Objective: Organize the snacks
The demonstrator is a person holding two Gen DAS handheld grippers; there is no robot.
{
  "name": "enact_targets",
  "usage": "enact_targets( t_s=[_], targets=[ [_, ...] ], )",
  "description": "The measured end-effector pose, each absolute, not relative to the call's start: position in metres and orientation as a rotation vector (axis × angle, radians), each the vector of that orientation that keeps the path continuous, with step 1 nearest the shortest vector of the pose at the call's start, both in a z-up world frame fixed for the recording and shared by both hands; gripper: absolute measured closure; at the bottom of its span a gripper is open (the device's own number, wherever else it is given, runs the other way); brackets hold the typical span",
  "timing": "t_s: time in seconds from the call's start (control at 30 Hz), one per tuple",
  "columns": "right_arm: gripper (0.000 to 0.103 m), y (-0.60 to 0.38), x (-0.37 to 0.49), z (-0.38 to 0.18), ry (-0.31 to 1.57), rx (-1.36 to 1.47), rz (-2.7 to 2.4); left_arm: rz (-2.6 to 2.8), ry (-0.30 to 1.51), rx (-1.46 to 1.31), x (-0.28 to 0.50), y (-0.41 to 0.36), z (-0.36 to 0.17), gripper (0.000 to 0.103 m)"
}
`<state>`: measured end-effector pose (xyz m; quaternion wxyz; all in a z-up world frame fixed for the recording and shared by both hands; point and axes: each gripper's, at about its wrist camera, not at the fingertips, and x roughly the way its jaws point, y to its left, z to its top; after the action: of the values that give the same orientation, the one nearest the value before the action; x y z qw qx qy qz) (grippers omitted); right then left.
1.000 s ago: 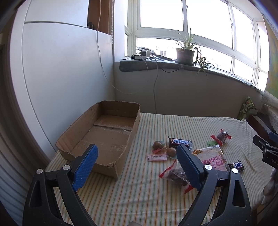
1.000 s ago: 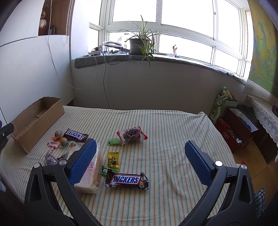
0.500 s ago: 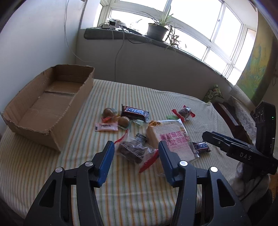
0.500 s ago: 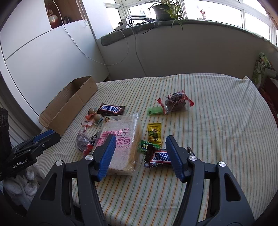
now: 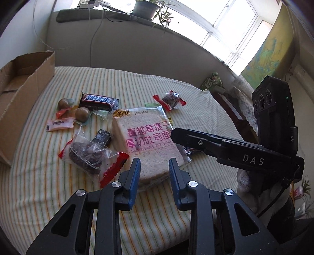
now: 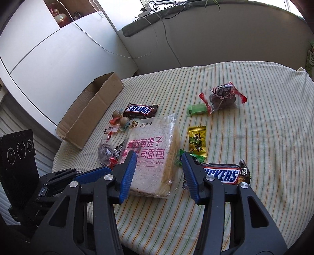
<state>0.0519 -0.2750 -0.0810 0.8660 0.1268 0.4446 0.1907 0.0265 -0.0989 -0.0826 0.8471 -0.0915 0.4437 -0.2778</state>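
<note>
Both grippers, left gripper (image 5: 154, 170) and right gripper (image 6: 158, 166), had been lowered toward the "TOAST BREAD" pack (image 6: 151, 155), jaws closing, nothing pinched; the near Snickers (image 6: 223, 173) label was readable only in the right view.

Bright daylight through white-framed window (image 5: 233, 29); potted plant (image 5: 147, 7) and cables on grey sill (image 6: 157, 21); grey wall below; white cabinet (image 6: 49, 49) on left; striped cloth (image 6: 255, 117) covers table; yellow-green map (image 5: 268, 53) on right wall

Wrapped snacks lie scattered flat around a bagged toast loaf (image 6: 151, 157), with a cardboard box (image 6: 88, 113) open to its left.
</note>
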Motion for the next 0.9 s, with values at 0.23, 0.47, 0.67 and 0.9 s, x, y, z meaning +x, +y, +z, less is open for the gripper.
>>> enact_targets(
  t_s=[0.23, 0.47, 0.67, 0.9],
  targets=[
    [0.053, -0.276, 0.064, -0.094, 0.984, 0.295, 0.422, -0.538, 0.956, -0.192, 0.042, -0.095, -0.091, 0.074],
    [0.053, -0.272, 0.073, -0.108, 1.039, 0.329, 0.449, -0.558, 1.0, -0.169, 0.047, -0.103, -0.103, 0.048],
    [0.053, -0.264, 0.074, -0.107, 1.043, 0.314, 0.461, -0.597, 0.978, -0.169, 0.046, -0.111, -0.102, 0.049],
    [0.054, -0.255, 0.071, -0.092, 1.017, 0.278, 0.463, -0.588, 0.92, -0.149, 0.038, -0.106, -0.086, 0.049]
  ],
)
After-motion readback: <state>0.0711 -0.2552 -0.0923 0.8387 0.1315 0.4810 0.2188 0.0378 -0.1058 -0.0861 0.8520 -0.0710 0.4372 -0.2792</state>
